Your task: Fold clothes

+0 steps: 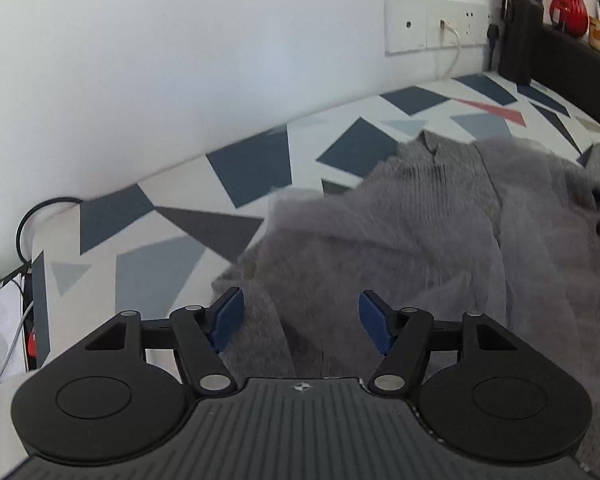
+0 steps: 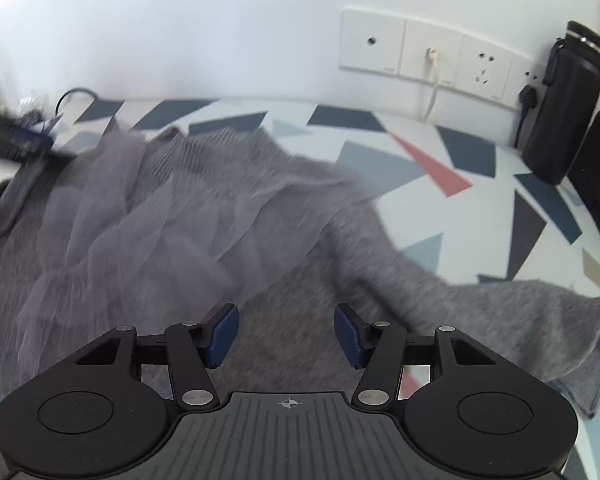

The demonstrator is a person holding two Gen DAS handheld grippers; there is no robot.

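A grey knitted sweater with a sheer tulle layer lies spread on a patterned cloth. In the left wrist view the sweater [image 1: 400,232] fills the middle and right, its ribbed neck pointing toward the wall. My left gripper [image 1: 301,318] hovers above the sweater's near left part, blue pads apart, nothing between them. In the right wrist view the sweater [image 2: 188,216] covers the left and middle, a sleeve trailing toward the lower right. My right gripper [image 2: 286,334] stands open over the knit, with no fabric pinched. The other gripper [image 2: 18,140] shows blurred at the far left.
The surface is a white cloth with blue, grey and red shapes [image 1: 244,168]. A white wall with a socket strip [image 2: 432,56] lies behind. A black bottle [image 2: 564,108] stands at the back right, a red vase [image 1: 570,4] beyond it. Cables [image 1: 32,224] hang at the left edge.
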